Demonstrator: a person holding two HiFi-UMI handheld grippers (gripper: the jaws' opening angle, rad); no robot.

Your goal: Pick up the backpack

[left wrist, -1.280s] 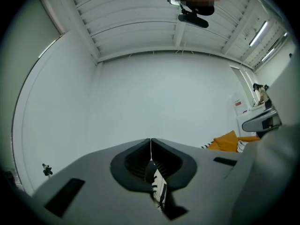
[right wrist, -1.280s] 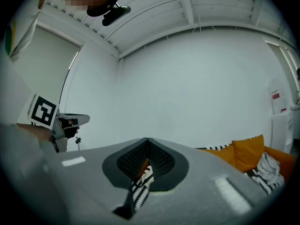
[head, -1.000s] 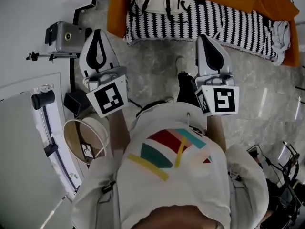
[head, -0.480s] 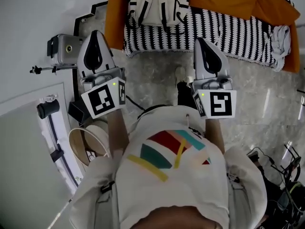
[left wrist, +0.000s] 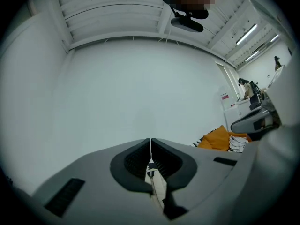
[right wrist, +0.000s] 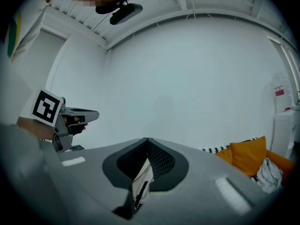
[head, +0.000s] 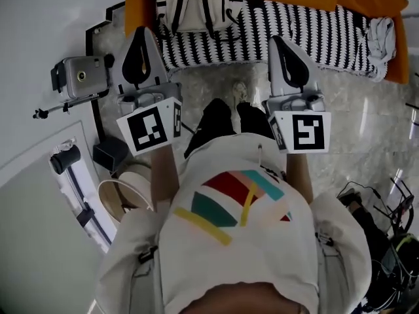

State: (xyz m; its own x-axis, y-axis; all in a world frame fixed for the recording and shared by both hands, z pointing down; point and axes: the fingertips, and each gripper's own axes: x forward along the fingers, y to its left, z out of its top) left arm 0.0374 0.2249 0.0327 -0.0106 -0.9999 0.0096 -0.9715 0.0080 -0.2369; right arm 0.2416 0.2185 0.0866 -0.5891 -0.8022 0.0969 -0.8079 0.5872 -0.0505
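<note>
A cream backpack [head: 196, 5] with black straps lies on the sofa at the top of the head view, on a black-and-white striped throw [head: 314, 38]. My left gripper [head: 143, 34] is shut and empty, its tip at the sofa's front edge just left of the backpack. Level with it, my right gripper [head: 280, 42] is shut and empty too, right of the backpack and apart from it. In the left gripper view the jaws [left wrist: 151, 142] meet in a thin line against a white wall. The right gripper view shows its jaws [right wrist: 147, 140] closed the same way.
The orange sofa [head: 135, 8] runs along the top, with a crumpled white cloth [head: 380, 34] at its right end. A camera on a tripod [head: 78, 77] and a round basket [head: 124, 195] stand at the left. Cables and gear [head: 386, 227] lie at the lower right.
Both grippers have moved forward toward the sofa, and the left tip now reaches its front edge. Both stayed shut. The backpack sits further left in the head view.
</note>
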